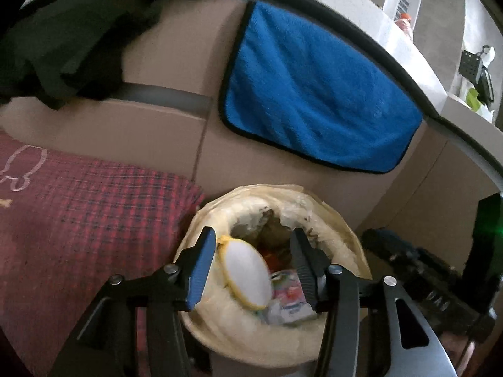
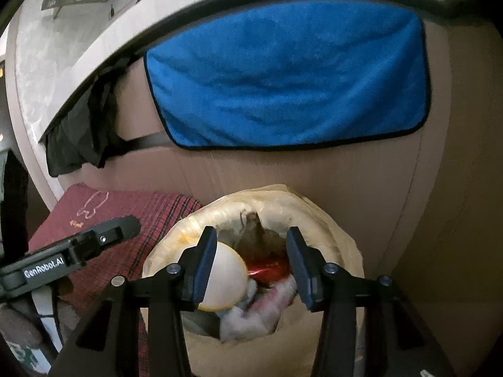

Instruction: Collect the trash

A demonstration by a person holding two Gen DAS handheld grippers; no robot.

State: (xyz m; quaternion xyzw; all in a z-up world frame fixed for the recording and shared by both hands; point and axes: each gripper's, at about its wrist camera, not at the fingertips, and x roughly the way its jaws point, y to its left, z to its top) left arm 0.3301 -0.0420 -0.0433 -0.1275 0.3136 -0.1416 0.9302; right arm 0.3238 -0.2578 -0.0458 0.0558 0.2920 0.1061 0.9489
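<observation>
Cream-lined bin point(image 1: 330, 226) sits below both parted, empty grippers point(image 1: 248, 270) point(image 2: 251, 267); white lid point(image 1: 246, 275) leans beside one finger and could topple out if nudged.

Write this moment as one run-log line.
left claw: open | right claw: open | both over bag-lined round bin | white yellow-rimmed oval lid inside

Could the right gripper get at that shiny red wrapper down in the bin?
Probably yes: the right gripper hangs open over the lined bin, and the shiny red wrapper lies uncovered between its fingers.
</observation>
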